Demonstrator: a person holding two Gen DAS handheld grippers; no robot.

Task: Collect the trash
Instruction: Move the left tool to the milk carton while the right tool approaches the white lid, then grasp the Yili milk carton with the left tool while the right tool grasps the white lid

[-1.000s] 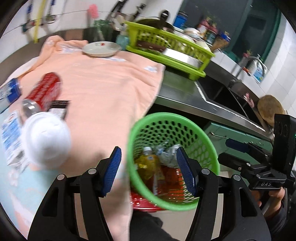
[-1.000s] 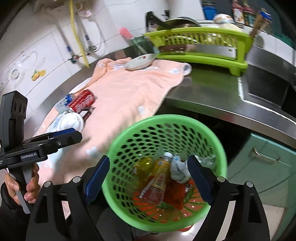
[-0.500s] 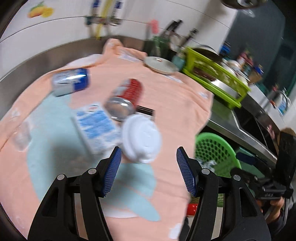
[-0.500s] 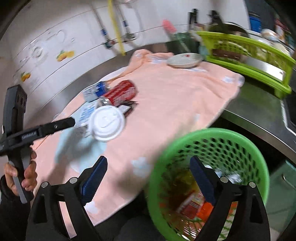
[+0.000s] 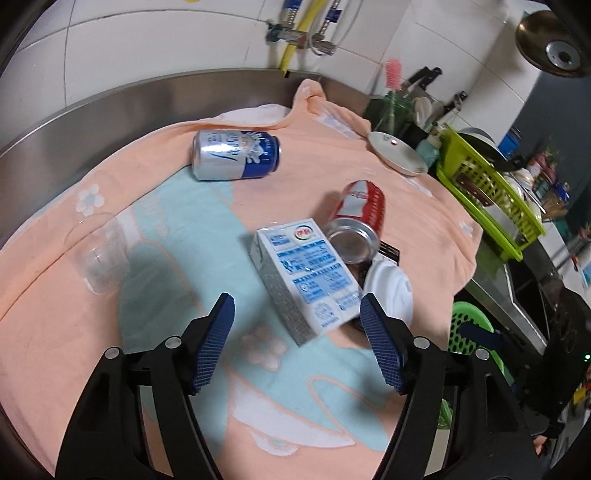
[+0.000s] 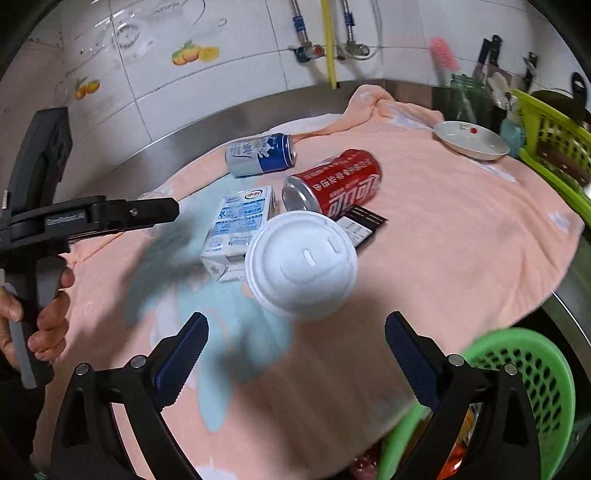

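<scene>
Home kitchen. White wall tiles (image 6: 155,92) w/ fruit stickers (image 6: 194,54), water valves (image 5: 295,31) & yellow hose (image 6: 328,40) on the wall, steel counter (image 5: 110,99), green dish rack (image 5: 487,192) w/ dishes, knives (image 6: 487,55) in a holder, plate (image 6: 471,140), sink (image 5: 532,273) at right.

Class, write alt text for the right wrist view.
The open, empty right gripper, jaws opening, points at a white lidded cup on a peach towel, beside a milk carton, red can and blue can; green basket lower right.
</scene>
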